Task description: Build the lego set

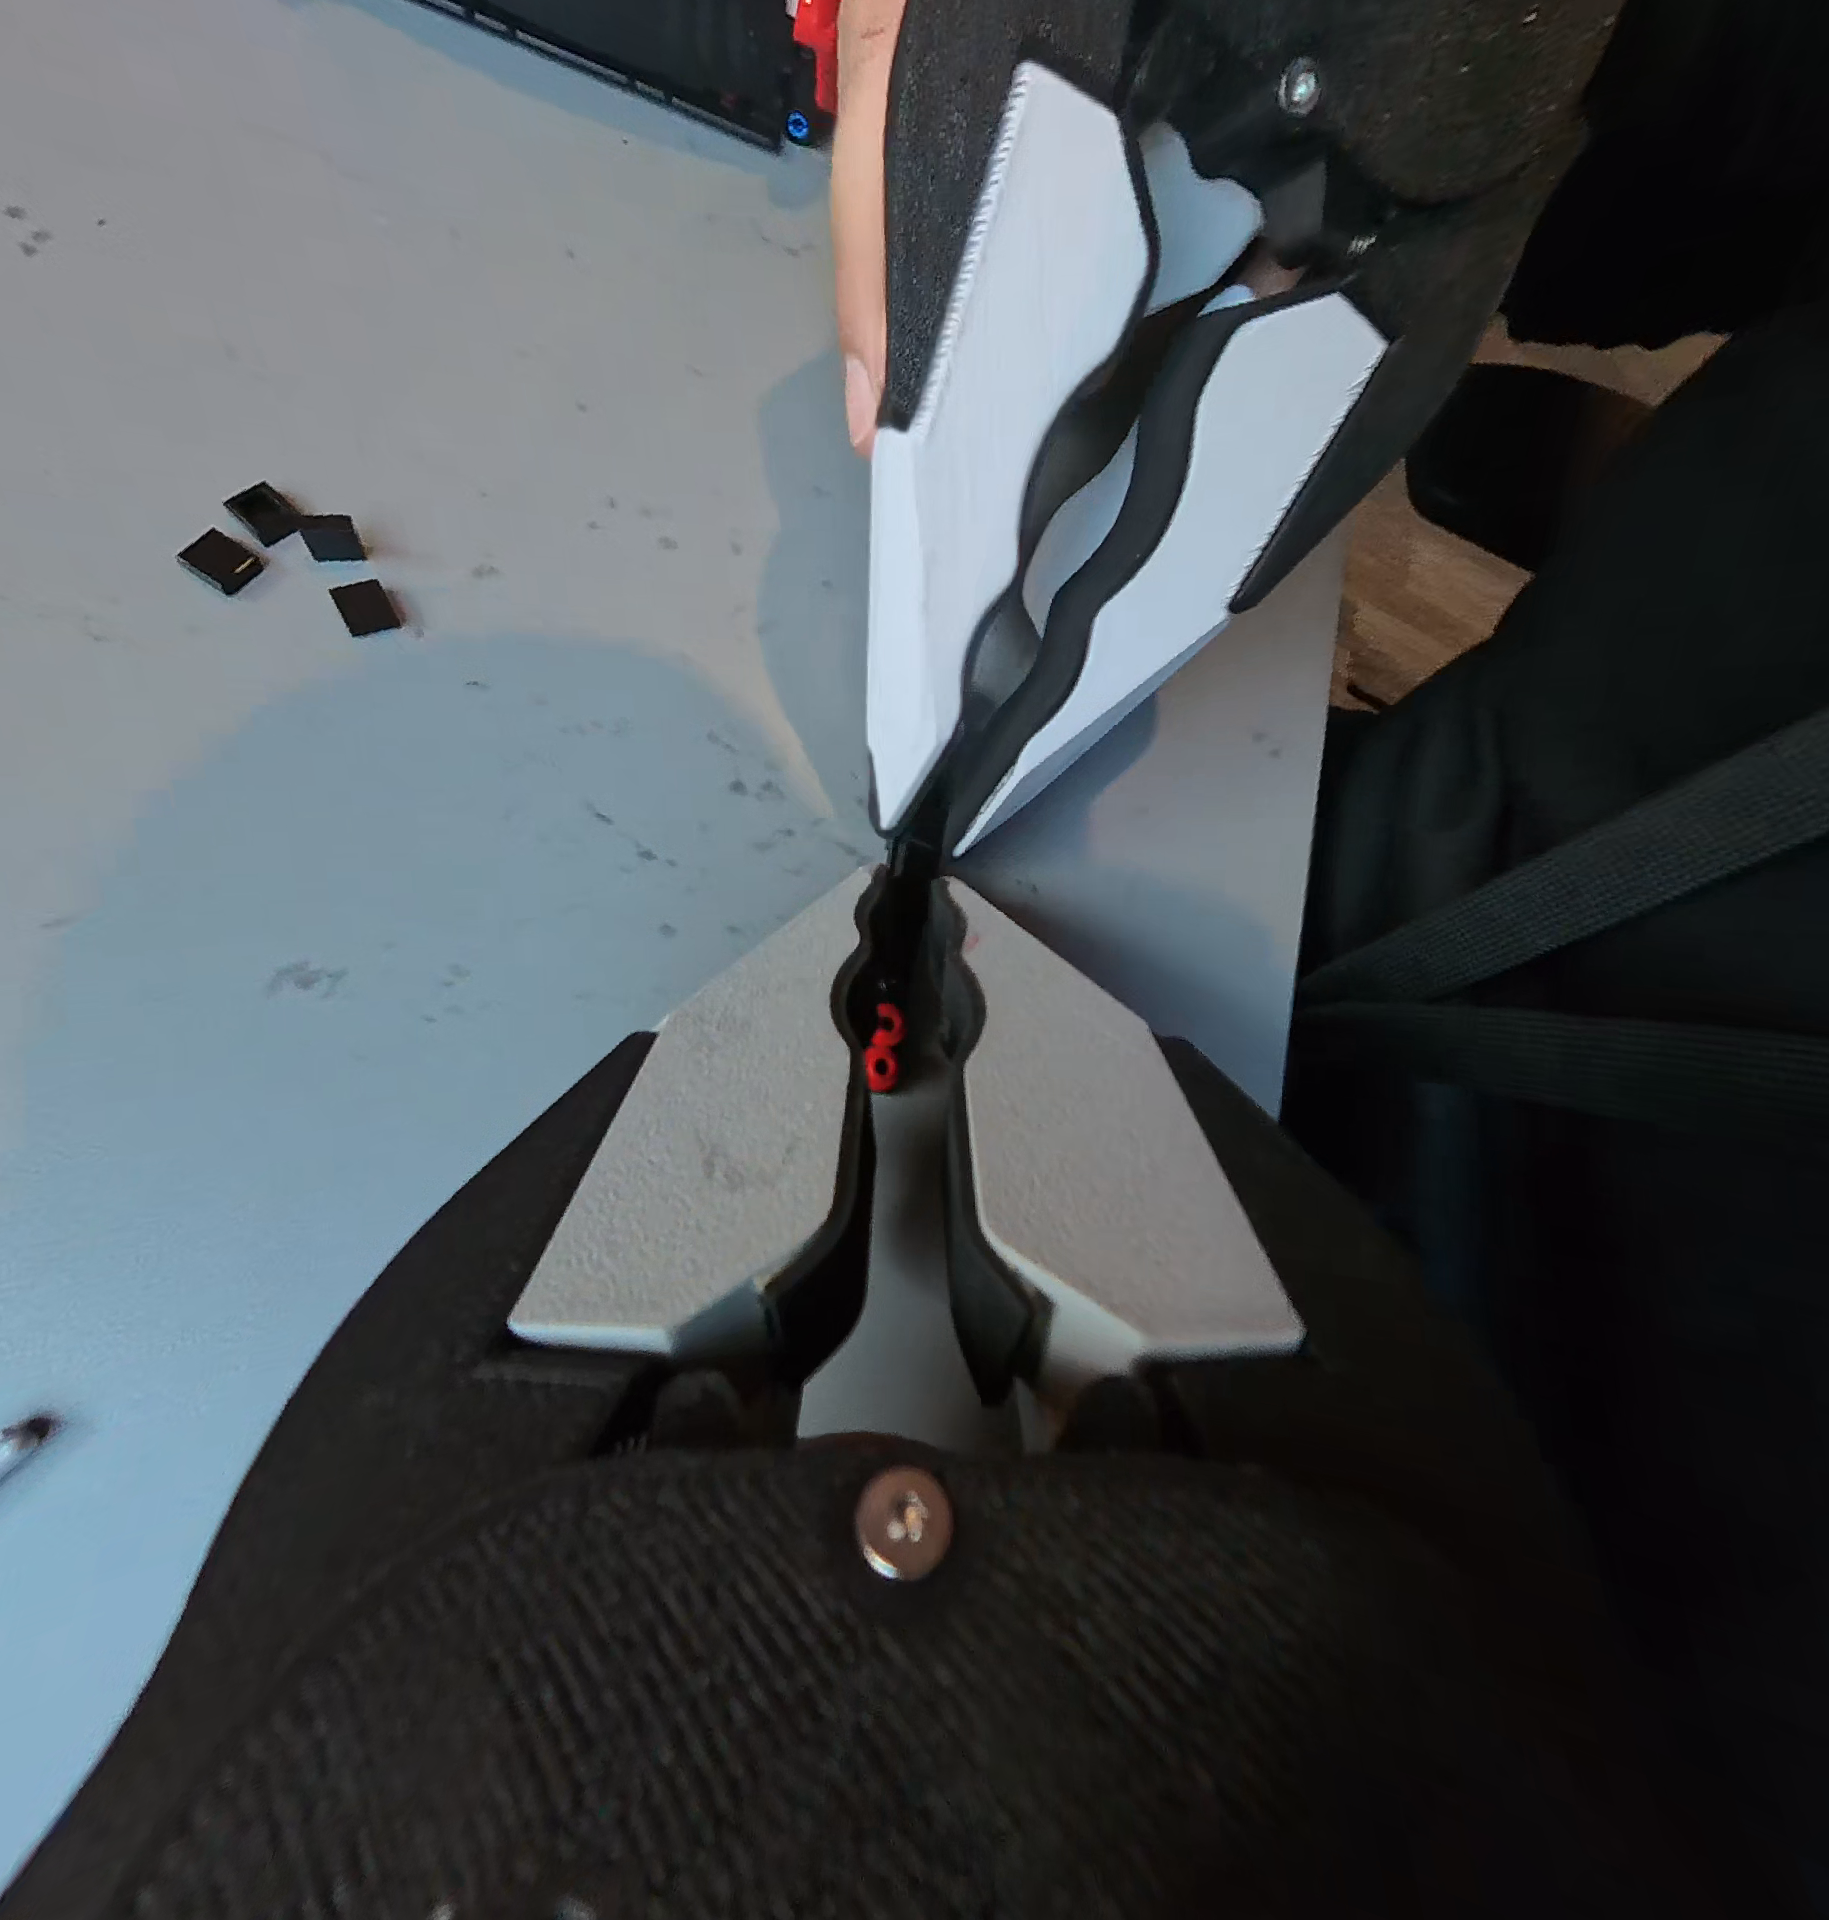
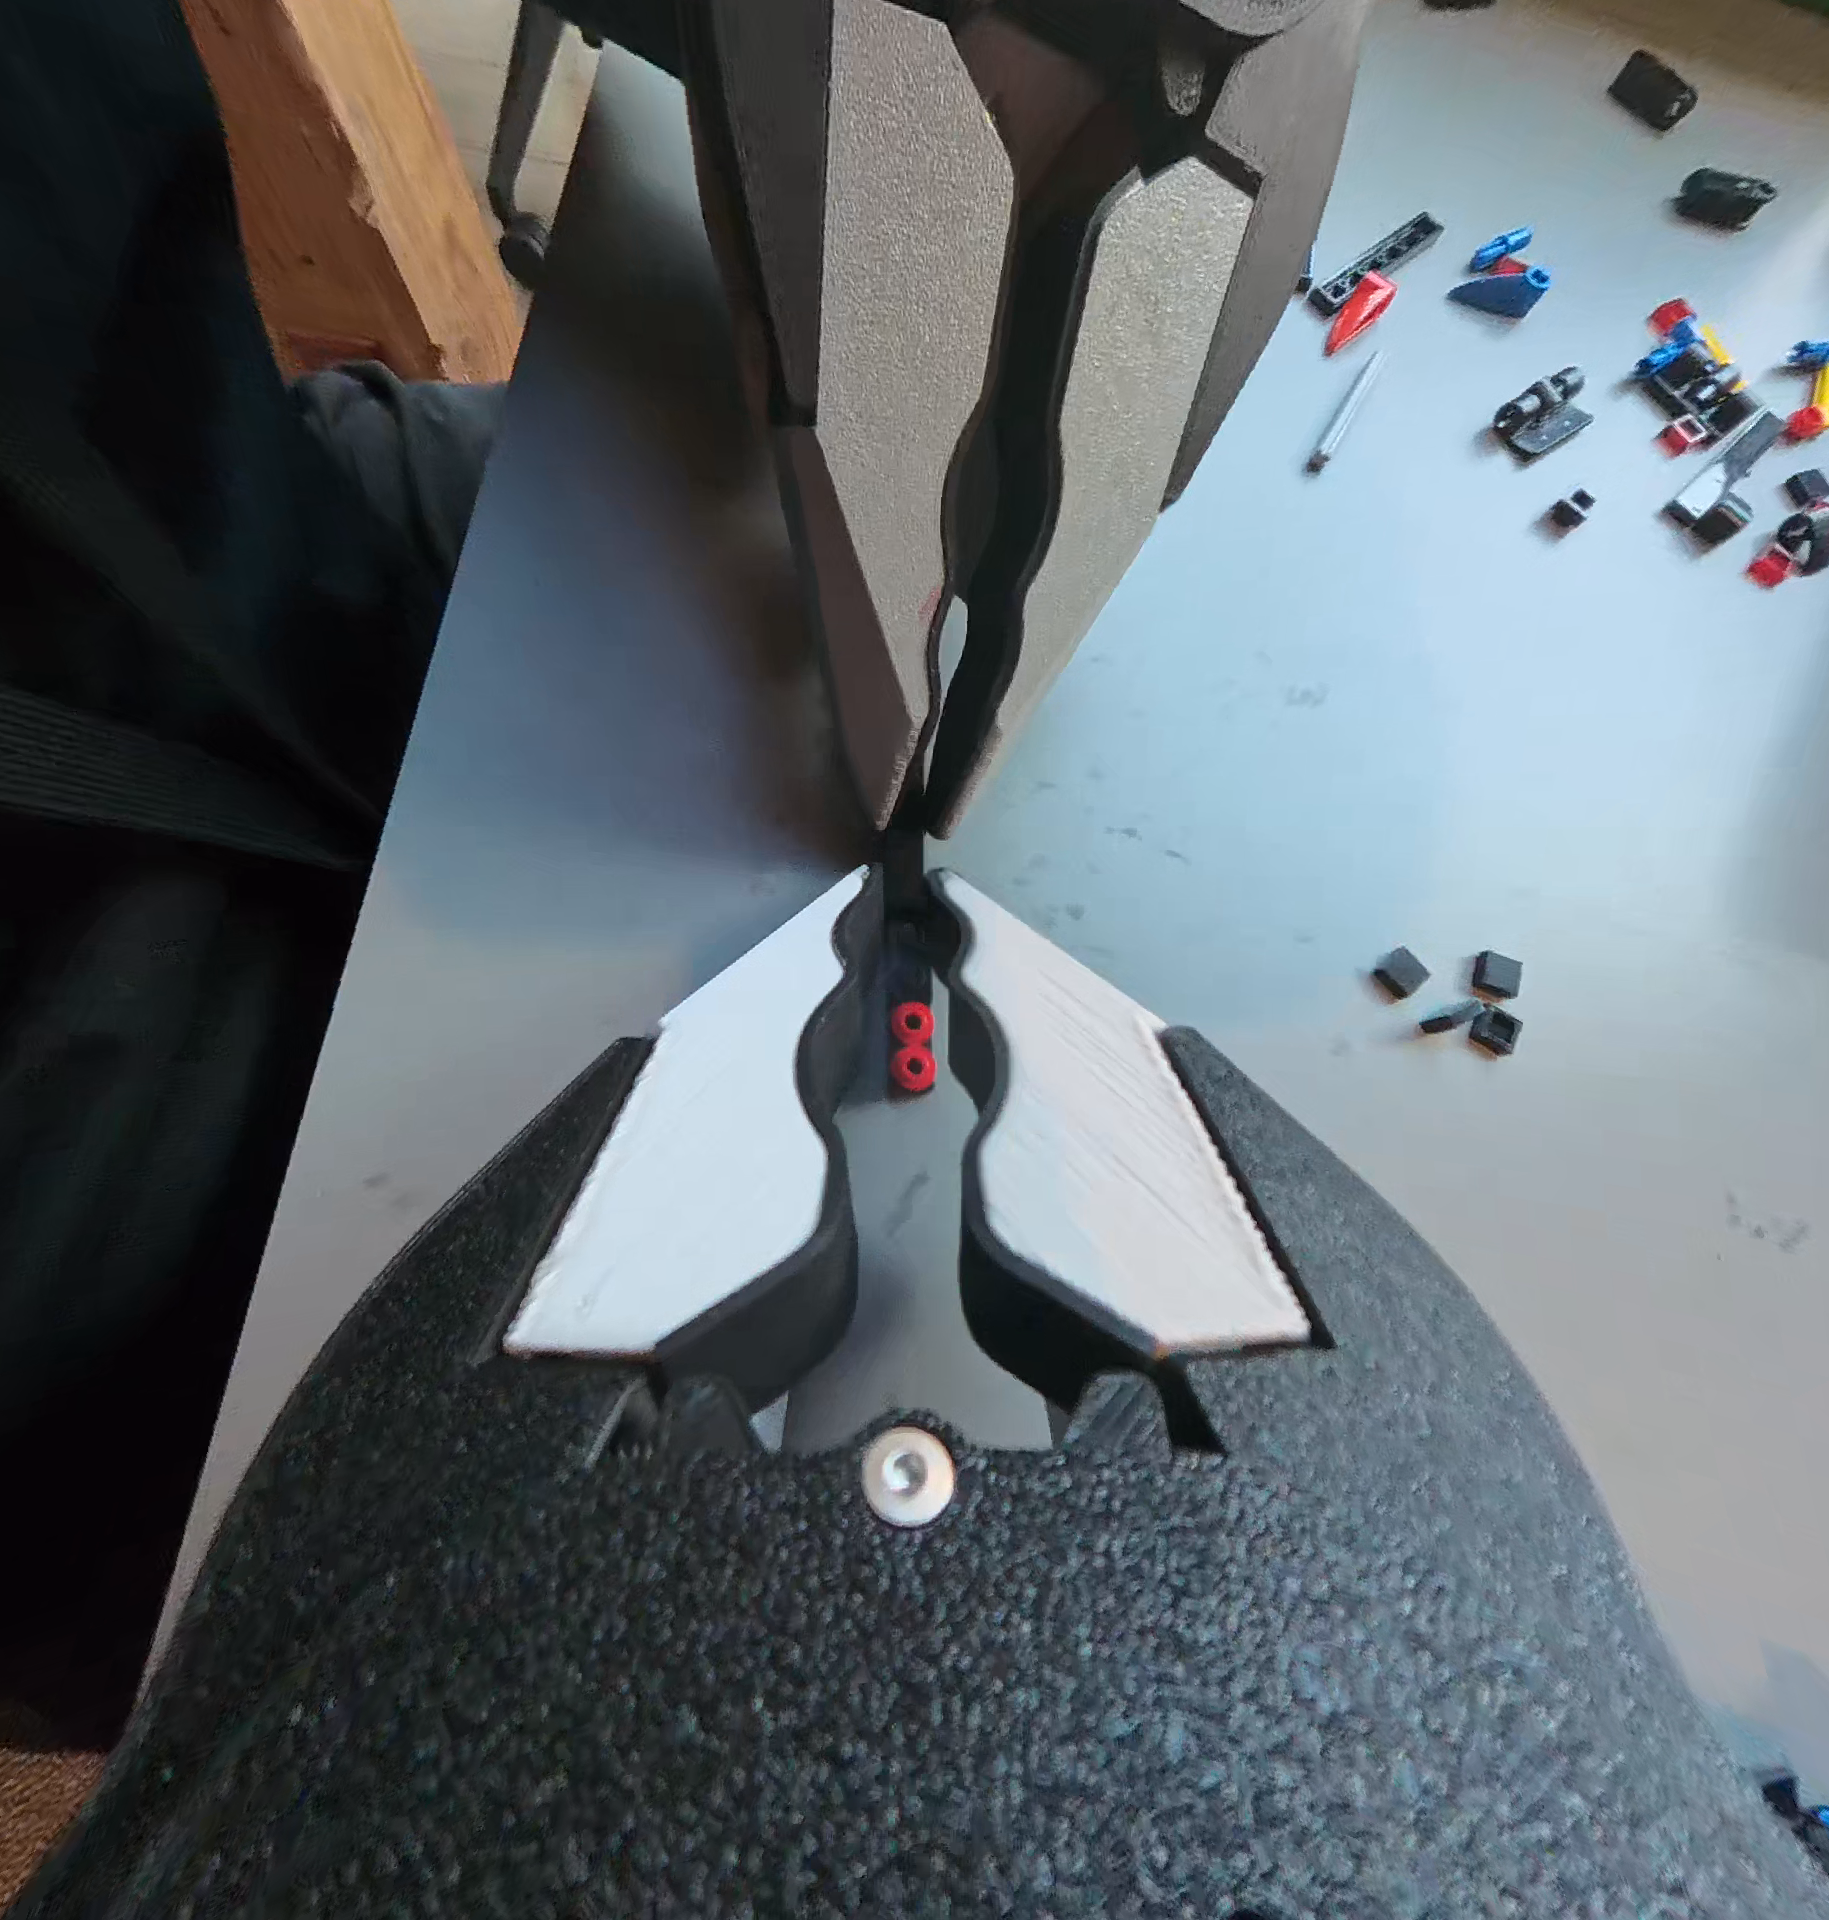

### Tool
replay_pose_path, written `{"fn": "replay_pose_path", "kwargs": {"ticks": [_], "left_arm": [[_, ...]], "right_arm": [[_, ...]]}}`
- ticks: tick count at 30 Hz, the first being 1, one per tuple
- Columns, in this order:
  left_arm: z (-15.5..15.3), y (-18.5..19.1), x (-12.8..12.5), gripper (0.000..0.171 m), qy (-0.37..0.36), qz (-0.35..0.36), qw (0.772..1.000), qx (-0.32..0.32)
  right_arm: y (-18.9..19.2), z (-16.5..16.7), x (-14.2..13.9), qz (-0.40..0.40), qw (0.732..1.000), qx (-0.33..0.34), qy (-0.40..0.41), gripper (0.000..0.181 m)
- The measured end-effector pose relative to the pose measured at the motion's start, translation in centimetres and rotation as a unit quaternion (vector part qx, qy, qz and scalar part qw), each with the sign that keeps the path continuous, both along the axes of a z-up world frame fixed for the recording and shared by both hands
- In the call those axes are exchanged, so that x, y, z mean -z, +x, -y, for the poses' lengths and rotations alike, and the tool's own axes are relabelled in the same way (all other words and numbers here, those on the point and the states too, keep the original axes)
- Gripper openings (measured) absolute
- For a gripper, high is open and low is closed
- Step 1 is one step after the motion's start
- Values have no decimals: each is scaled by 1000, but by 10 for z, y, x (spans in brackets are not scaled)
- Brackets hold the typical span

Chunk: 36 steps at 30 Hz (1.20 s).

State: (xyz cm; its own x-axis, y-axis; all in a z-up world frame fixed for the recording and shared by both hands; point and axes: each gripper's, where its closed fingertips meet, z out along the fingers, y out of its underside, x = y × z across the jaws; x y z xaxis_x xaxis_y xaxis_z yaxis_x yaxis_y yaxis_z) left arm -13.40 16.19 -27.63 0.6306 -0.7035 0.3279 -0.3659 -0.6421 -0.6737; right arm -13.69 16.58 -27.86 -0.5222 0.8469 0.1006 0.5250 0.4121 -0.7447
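Observation:
My two grippers meet tip to tip above the grey table (image 1: 422, 831), near its edge. In the left wrist view, my left gripper (image 1: 905, 888) with grey fingers is shut on a thin black lego piece (image 1: 905, 920) that has two red pins (image 1: 882, 1047) between the jaws. My right gripper (image 1: 920, 831), with white fingers, comes in from above and pinches the same black part. In the right wrist view, my right gripper (image 2: 905, 883) is shut on a black lego piece (image 2: 905, 904) with two red pins (image 2: 910, 1044). The left gripper (image 2: 915, 826) grips its far end.
Several small black tiles (image 1: 286, 551) lie on the table; they also show in the right wrist view (image 2: 1450, 987). A scatter of loose lego parts (image 2: 1699, 395) and a thin grey rod (image 2: 1341, 410) lie farther off. A person's dark clothing with a strap (image 1: 1616, 883) is just past the table edge. My two grippers' fingertips are within a few centimetres of each other. The thin grey rod (image 2: 1341, 410) is about 15 cm from both grippers' fingertips.

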Motion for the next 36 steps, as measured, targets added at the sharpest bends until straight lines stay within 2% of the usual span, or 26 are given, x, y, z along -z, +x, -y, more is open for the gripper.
{"fn": "replay_pose_path", "kwargs": {"ticks": [4, 7, 12, 16, 18, 36], "left_arm": [[2, 0, 0, 5, 3, -3, 1000, 1], [5, 1, 2, 21, 25, -28, 999, 20], [3, 5, -1, 19, 93, -58, 993, 39], [-2, 6, -9, 5, 136, -56, 988, 42], [-2, 3, -5, 0, 131, -65, 988, 45], [-8, 5, -2, 0, 83, -33, 996, 23]], "right_arm": [[0, 0, 0, 3, 1000, -1, -5, 7], [1, -1, 0, 8, 1000, 4, -11, 7], [2, -1, 0, 11, 1000, 4, -16, 7], [2, -1, 1, 20, 999, 3, -31, 7], [2, -1, 1, 26, 999, 3, -40, 7], [3, 0, 3, 87, 987, 11, -132, 7]]}}
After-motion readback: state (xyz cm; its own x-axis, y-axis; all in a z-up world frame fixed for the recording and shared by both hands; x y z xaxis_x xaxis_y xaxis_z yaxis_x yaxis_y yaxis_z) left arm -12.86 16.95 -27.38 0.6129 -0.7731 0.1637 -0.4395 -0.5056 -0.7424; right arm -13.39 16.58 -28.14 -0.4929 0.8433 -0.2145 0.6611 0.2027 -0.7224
